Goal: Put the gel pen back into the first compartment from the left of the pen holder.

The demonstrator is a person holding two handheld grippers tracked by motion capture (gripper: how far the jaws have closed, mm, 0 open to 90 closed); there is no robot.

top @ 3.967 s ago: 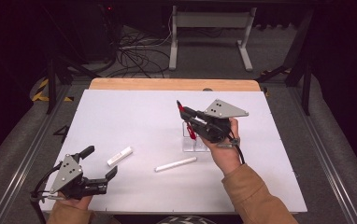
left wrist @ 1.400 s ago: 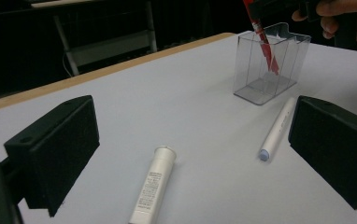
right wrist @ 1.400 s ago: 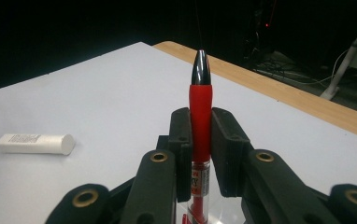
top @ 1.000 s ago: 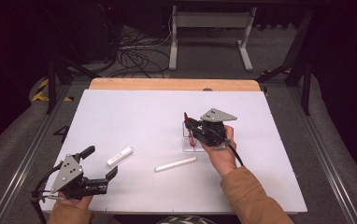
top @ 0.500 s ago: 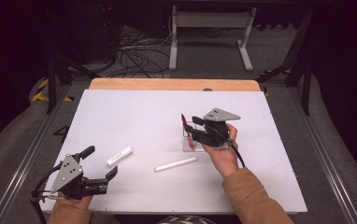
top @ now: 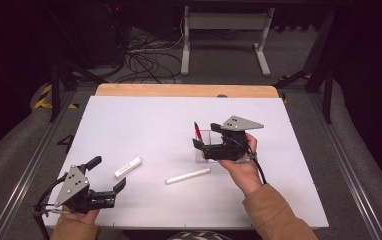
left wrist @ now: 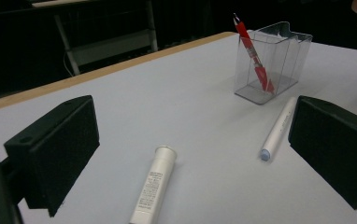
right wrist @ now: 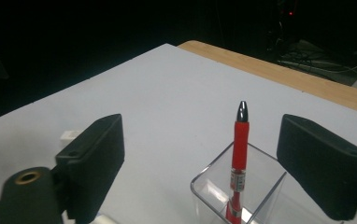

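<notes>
Right gripper [top: 202, 136]: my jaws have just been opening and stand wide; the red pen [right wrist: 239, 158] rises between them, untouched.
Red pen: leaning inside the clear holder [top: 205, 146], tip up.
Left gripper [top: 107, 175]: I hold it open and empty near the table's [top: 144, 120] front-left edge.
White tube [top: 128, 167]: lying ahead of my left jaws.
White marker [top: 188, 175]: flat, just in front of the holder.
</notes>
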